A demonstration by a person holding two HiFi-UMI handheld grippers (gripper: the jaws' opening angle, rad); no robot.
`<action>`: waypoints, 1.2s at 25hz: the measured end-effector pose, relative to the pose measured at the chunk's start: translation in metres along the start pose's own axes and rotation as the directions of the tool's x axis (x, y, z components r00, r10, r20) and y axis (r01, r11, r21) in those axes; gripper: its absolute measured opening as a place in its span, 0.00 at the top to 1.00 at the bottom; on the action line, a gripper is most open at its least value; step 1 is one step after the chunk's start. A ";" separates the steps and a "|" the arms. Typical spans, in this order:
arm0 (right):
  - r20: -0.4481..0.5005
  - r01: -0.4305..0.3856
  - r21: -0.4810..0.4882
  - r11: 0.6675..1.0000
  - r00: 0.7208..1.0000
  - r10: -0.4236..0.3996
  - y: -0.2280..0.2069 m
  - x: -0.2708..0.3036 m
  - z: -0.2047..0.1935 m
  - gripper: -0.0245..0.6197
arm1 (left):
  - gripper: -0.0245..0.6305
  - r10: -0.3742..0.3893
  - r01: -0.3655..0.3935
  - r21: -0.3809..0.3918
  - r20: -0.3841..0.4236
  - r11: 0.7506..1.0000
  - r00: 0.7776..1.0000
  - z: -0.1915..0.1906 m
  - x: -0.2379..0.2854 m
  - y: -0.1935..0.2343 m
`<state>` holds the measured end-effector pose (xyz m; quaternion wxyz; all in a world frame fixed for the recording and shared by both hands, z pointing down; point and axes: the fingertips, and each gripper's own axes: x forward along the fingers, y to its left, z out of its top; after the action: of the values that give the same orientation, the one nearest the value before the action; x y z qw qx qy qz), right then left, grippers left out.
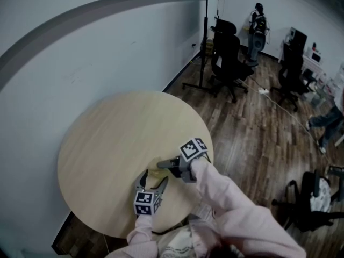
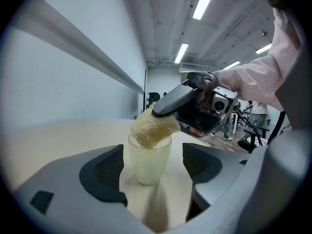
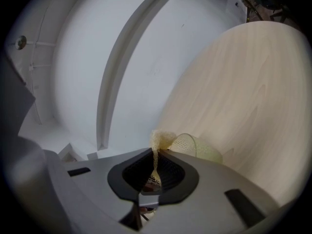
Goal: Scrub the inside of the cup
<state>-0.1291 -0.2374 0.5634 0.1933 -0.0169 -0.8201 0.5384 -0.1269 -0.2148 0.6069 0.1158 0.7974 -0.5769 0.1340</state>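
A pale yellow-green dimpled cup stands upright on the round wooden table. My left gripper is open, with one jaw on either side of the cup and a small gap between each pad and the cup wall. My right gripper comes in from above right and is shut on a yellow sponge, whose lower end dips into the cup's mouth. In the right gripper view the sponge is pinched between the jaws, with the cup just beyond. In the head view both grippers meet near the table's front edge.
A white wall runs behind the table. To the right is wooden floor with a light stand, black office chairs and a cable. A person stands at the far back; another chair is at the right.
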 end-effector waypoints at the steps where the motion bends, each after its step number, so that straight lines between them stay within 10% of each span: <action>1: 0.008 -0.004 -0.007 1.000 1.000 0.004 0.001 -0.002 0.001 0.92 | 0.39 0.009 -0.009 -0.009 0.010 1.000 1.000 0.003 -0.002 0.001; 14: 0.160 -0.181 -0.141 0.973 0.966 0.203 0.039 -0.027 -0.009 0.92 | 0.64 0.092 -0.091 -0.031 0.045 0.995 0.995 0.029 -0.031 -0.007; 30: 0.393 0.099 -0.593 0.799 0.902 0.181 0.063 -0.063 -0.033 0.92 | 0.91 0.161 -0.156 -0.051 0.110 0.986 0.981 0.062 -0.063 -0.033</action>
<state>-0.0717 -0.1966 0.4998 -0.0199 0.0239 -0.9690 0.2451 -0.1093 -0.1697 0.5264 0.0885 0.7526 -0.6469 0.0847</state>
